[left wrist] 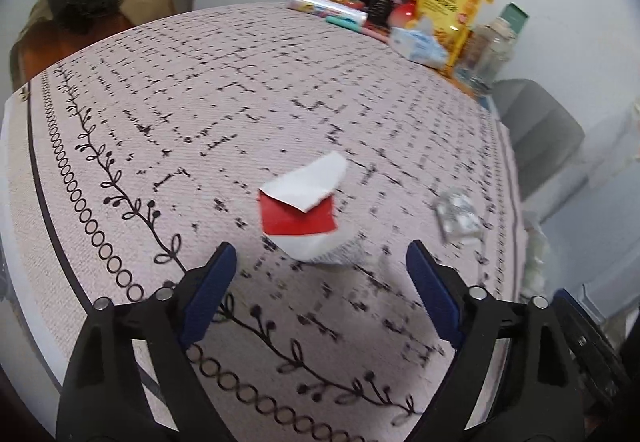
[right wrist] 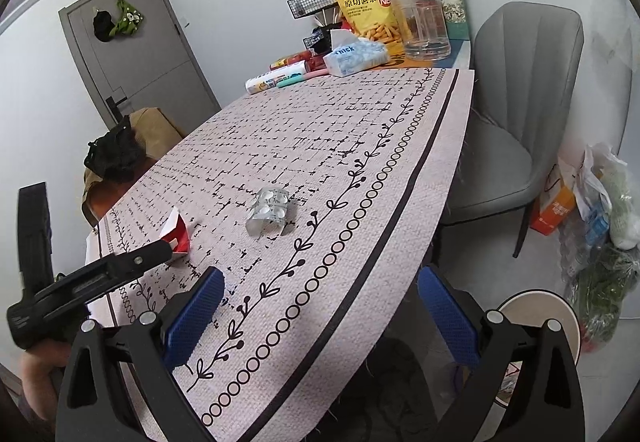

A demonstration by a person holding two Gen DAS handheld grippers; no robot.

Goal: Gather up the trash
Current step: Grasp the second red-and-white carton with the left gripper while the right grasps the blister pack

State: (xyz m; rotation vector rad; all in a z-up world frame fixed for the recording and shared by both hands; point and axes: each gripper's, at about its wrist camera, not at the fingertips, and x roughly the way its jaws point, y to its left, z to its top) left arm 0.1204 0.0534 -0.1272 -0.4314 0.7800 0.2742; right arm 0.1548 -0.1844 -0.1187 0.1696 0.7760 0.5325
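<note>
Bin rim (right wrist: 538, 300) in right view only, left gripper (left wrist: 320, 266) jaws wide

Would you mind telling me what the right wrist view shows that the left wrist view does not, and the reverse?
Only the right wrist view shows the grey door with things hung on it, the bags on the floor and the left gripper seen from the side. Only the left wrist view shows the left gripper's open jaws facing the red and white wrapper. Both show that wrapper, the blister pack, the patterned tablecloth, the yellow snack bag and the grey chair.
</note>
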